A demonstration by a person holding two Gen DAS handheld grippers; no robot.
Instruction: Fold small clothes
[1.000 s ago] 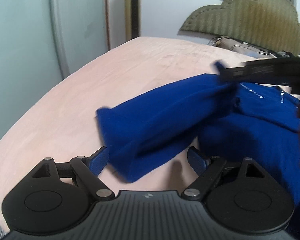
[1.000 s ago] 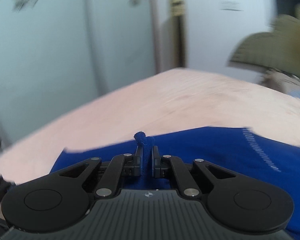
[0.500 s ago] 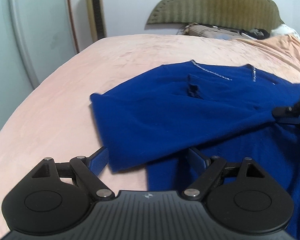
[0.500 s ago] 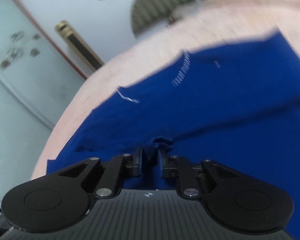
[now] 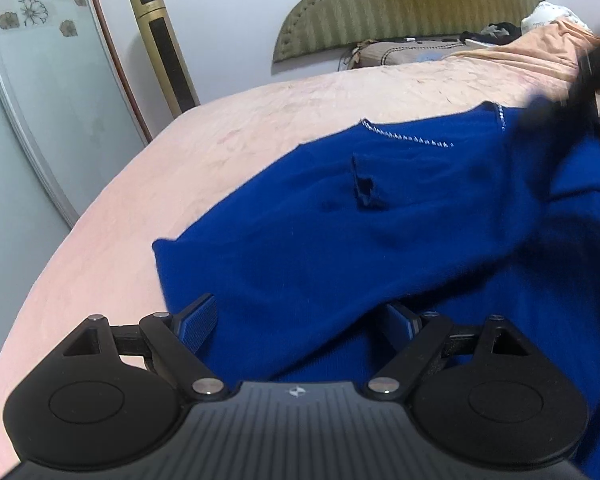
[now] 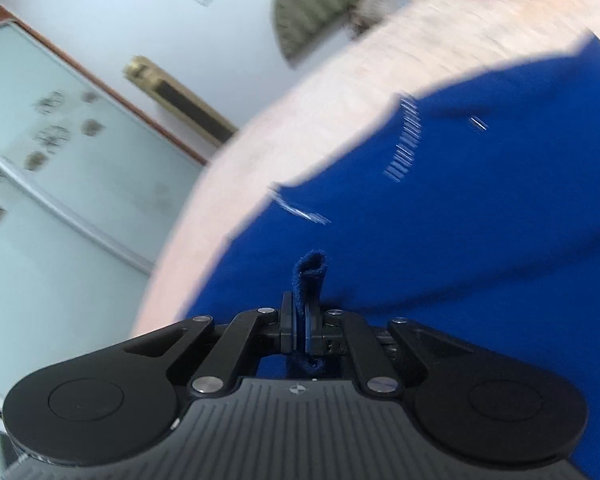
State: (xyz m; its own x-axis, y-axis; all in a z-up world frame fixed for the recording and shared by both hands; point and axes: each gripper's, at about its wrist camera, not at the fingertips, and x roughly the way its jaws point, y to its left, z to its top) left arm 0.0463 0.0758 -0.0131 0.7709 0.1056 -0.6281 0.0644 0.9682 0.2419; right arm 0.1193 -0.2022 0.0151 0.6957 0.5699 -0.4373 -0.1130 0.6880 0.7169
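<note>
A blue garment (image 5: pixel 340 220) with a sparkling neckline trim lies spread on the pink bed (image 5: pixel 260 128). My left gripper (image 5: pixel 298 316) is open wide over its near edge, with cloth lying between the fingers but untouched by the pads. My right gripper (image 6: pixel 302 312) is closing, its pads pinching a small upright fold of the blue cloth (image 6: pixel 310 268). In the left wrist view the right gripper (image 5: pixel 572 84) is a dark blur at the garment's far right. In the right wrist view the garment (image 6: pixel 440 220) fills the right side.
An olive padded headboard (image 5: pixel 400 4) and a pile of bedding (image 5: pixel 420 50) are at the far end of the bed. A gold tower unit (image 5: pixel 164 48) and a frosted glass door (image 5: pixel 40 100) stand to the left. The bed's left edge curves away.
The right gripper carried the sleeve across the garment, loosened briefly, then pinched a cloth fold again and rolled. It now sits at the upper right. The left gripper slid sideways, still open.
</note>
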